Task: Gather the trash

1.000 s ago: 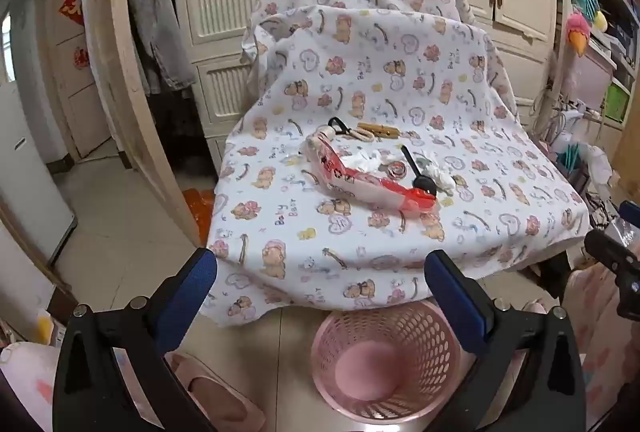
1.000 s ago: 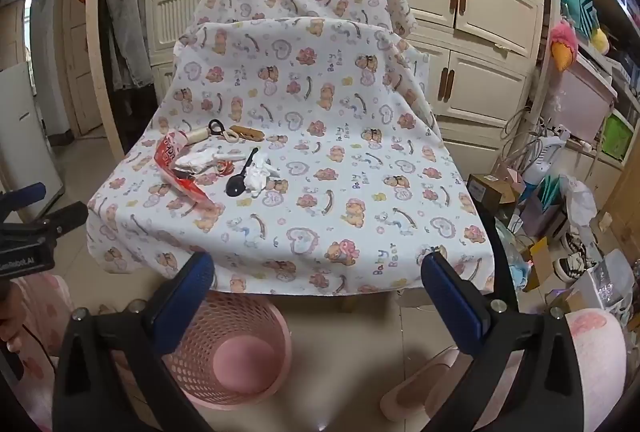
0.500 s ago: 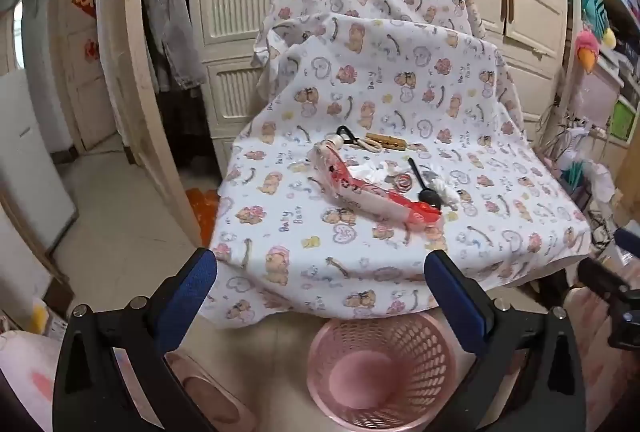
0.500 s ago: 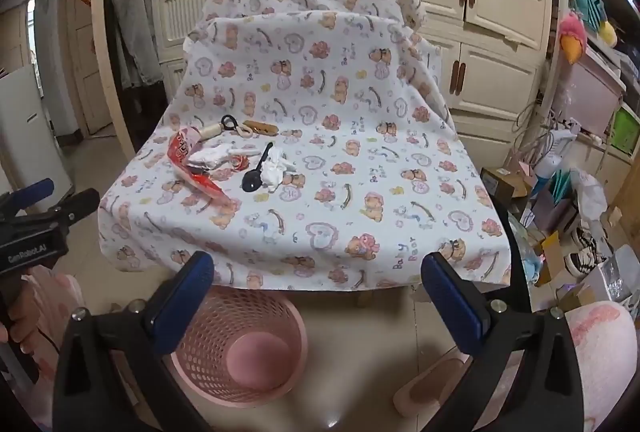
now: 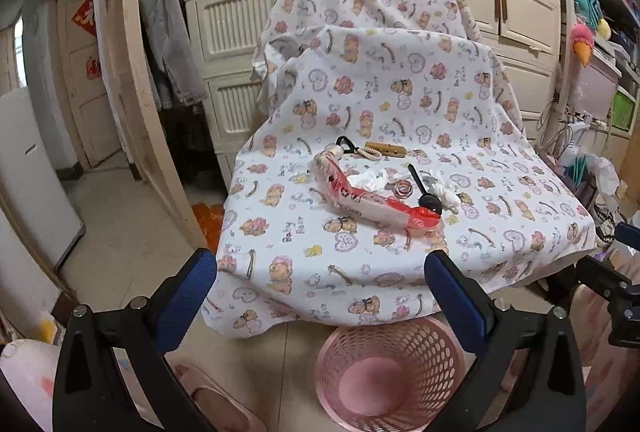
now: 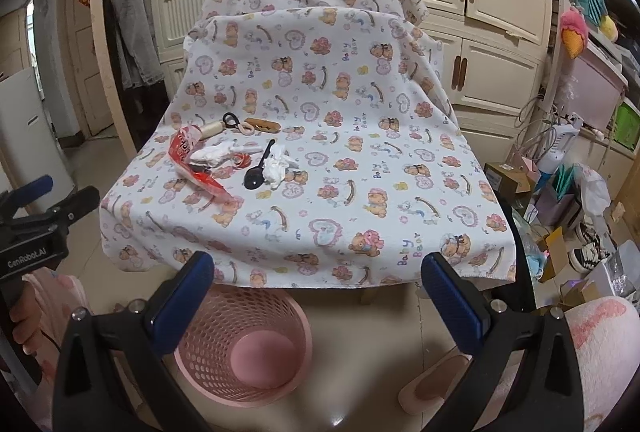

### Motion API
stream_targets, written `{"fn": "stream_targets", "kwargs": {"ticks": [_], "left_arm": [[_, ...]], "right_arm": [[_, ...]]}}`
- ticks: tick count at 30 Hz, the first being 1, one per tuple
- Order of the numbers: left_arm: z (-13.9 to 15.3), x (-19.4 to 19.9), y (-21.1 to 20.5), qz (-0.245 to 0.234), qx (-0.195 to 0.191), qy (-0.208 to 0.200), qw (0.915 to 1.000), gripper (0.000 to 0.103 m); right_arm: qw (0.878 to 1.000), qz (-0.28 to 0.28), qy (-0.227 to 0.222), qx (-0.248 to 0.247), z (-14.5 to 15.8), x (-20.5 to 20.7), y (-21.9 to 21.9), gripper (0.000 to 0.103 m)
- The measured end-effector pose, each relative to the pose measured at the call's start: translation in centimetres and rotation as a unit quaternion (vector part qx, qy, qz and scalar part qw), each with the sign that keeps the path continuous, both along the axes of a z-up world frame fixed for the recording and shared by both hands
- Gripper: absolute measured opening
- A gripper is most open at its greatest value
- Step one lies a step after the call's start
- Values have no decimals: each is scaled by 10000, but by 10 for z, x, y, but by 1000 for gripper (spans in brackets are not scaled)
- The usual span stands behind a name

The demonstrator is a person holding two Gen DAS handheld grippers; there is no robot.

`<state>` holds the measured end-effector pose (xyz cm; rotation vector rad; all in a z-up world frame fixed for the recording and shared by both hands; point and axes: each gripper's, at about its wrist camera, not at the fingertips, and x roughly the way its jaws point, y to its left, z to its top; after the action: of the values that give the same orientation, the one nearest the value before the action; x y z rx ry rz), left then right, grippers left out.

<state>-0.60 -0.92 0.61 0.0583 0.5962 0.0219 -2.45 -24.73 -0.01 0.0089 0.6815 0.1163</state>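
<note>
The left gripper (image 5: 320, 272) is spread wide with nothing between its blue-padded fingers (image 5: 188, 288), and the right gripper (image 6: 316, 276) is just as wide and equally bare. Both hang above the floor in front of a surface draped in a bear-print cloth (image 6: 340, 136). The trash lies on that cloth, well apart from either pair of tips and beyond them: a red and clear plastic wrapper (image 5: 372, 198), a crumpled white tissue (image 6: 280, 166) touching a black plastic spoon (image 6: 258, 168), and a second wad of tissue (image 6: 212, 154) just beside the wrapper. In the right wrist view this cluster sits up and to the left of the gripper; in the left wrist view it lies ahead, slightly right of centre. A pink mesh wastebasket (image 6: 244, 344) stands on the floor directly below the cloth's front edge, close under both grippers.
</note>
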Motion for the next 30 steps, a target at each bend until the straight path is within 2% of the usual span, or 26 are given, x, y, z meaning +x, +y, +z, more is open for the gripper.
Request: {"fn": "stream_targets", "kwargs": {"ticks": [4,7,16,25,30], "left_arm": [[-3,3,-5,119,256,44,9996,103],[-4,4,-3,99,235,34,9997,103],[-5,8,-1,179,210,25,9996,103],[0,4,4,234,-40,-133,9996,103],[-1,7,14,446,-221,-41,9988,103]], "right_arm": [[9999,97,66,-126,-2,0,5,103],[9993,325,206,-14,-4,2,6,103],[9997,214,69,-72,-2,-1,4,103],[9992,272,24,-290,-4,-4,8,103],[9993,248,-6,-275,-3,-5,7,103]]}}
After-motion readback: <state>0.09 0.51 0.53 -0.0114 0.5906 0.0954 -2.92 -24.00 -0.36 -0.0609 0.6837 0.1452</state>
